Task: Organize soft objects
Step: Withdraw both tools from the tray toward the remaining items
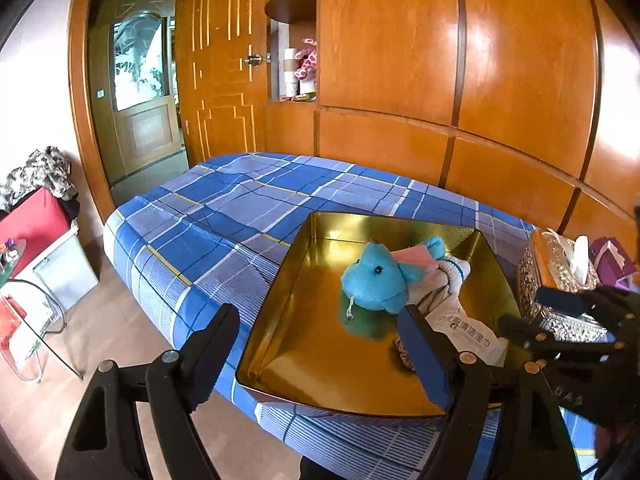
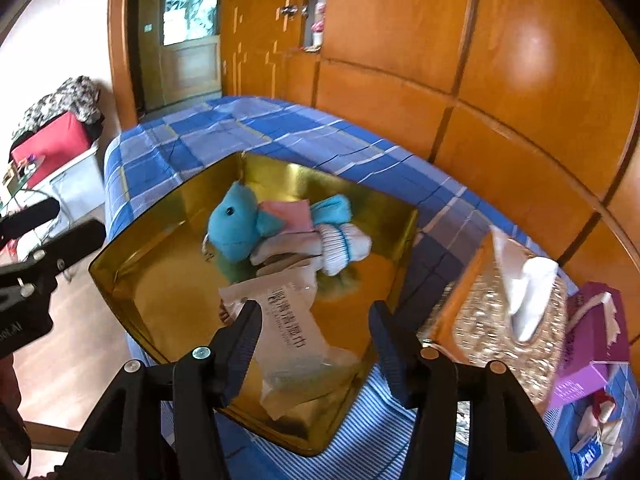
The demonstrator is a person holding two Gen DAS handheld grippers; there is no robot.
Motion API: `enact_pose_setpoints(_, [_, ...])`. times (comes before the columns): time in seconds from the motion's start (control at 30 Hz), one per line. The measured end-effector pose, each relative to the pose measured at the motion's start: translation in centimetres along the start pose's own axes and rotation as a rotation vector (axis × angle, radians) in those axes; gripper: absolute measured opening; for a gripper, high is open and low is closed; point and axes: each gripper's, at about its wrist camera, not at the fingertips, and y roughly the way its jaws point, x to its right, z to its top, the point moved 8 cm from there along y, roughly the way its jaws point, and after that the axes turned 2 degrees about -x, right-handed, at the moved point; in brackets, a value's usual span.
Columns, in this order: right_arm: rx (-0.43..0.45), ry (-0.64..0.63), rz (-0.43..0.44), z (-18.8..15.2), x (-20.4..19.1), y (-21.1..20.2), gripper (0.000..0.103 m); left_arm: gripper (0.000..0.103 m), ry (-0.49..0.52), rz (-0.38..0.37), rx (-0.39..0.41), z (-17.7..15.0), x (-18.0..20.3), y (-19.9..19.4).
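Observation:
A gold tin tray [image 1: 320, 360] [image 2: 168, 280] lies on the blue checked bed [image 1: 220, 208]. In it are a blue plush toy [image 1: 376, 280] [image 2: 236, 228], a pink cloth [image 1: 412, 258] [image 2: 288, 216], a white striped sock [image 1: 452, 272] [image 2: 344, 244] and a white wipe packet [image 1: 464, 328] [image 2: 288, 320]. My left gripper [image 1: 318, 312] [image 2: 76, 222] hangs open over the tray's near left part, holding nothing. My right gripper [image 2: 314, 312] [image 1: 524, 308] is open just above the packet, which lies between its fingers with a gap on the right side.
A glittery tissue box [image 1: 560, 280] [image 2: 500, 320] stands right of the tray, with a purple box [image 2: 592, 344] beyond it. Wooden wardrobe panels back the bed. A red bin [image 1: 36, 220] and a glass side table stand on the floor at left.

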Motion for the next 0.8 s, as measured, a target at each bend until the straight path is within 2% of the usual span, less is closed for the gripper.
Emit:
enact_pose_setpoints(0.33, [0.07,0.099,-0.072,-0.2,3.9,-2.7,0.056,0.082,0.058,-0.037,-0.005,-0.6,2.2,-0.4])
enact_pose_setpoints(0.6, [0.12,0.098,-0.217,-0.4,6.8,-5.0,0.056,0.082,0.096,-0.083,-0.015,-1.1,4.1,-0.6])
enact_pose_setpoints(0.8, [0.186,0.095,-0.287,-0.3,8.1,-7.6,0.056,0.082,0.117,-0.1,-0.012,-1.1,5.4,-0.9])
